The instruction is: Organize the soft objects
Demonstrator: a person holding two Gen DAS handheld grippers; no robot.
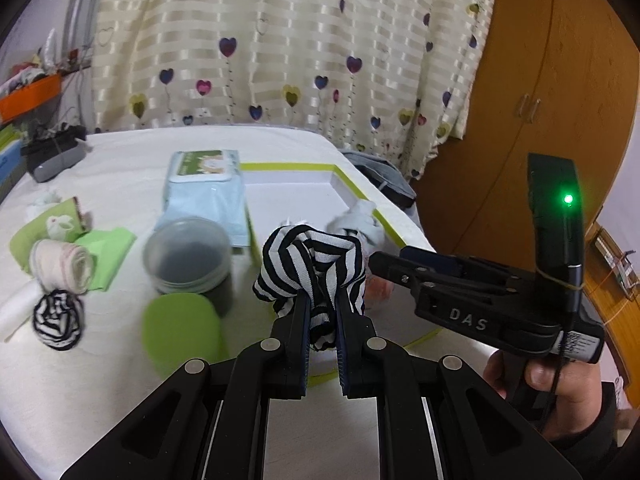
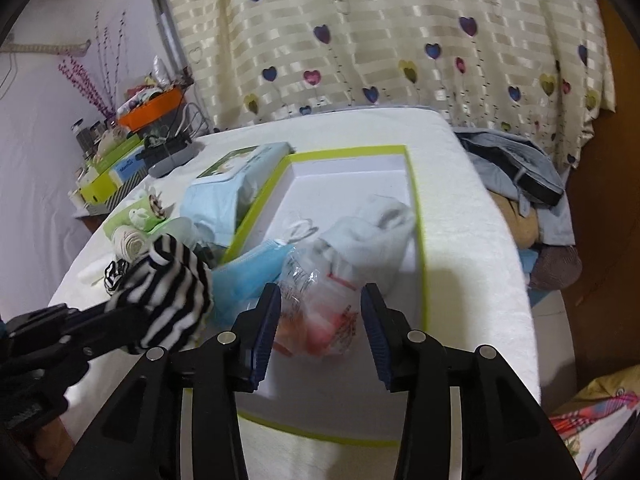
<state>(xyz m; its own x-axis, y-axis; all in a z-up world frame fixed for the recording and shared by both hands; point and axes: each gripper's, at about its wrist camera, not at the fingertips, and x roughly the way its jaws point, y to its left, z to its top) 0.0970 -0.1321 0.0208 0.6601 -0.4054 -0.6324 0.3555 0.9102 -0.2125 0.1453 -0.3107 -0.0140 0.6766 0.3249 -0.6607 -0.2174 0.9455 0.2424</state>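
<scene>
My left gripper (image 1: pixel 322 300) is shut on a black-and-white striped cloth (image 1: pixel 308 260), bunched up and held just above the near edge of a white box with a green rim (image 1: pixel 348 178). In the right wrist view the same cloth (image 2: pixel 168 280) hangs at the left. My right gripper (image 2: pixel 320 296) stands open over the box (image 2: pixel 416 208), with a clear plastic bag holding red contents (image 2: pixel 320 324) lying under and between its fingers, not pinched. A pale sock (image 2: pixel 376 232) and a light blue cloth (image 2: pixel 248 272) also lie in the box.
On the white bed left of the box are a wipes pack (image 1: pixel 204 188), a clear jar (image 1: pixel 188 256), its green lid (image 1: pixel 182 332), a rolled cloth (image 1: pixel 60 264) and a second striped piece (image 1: pixel 58 320). Clothes (image 2: pixel 516 168) are piled past the bed's right edge.
</scene>
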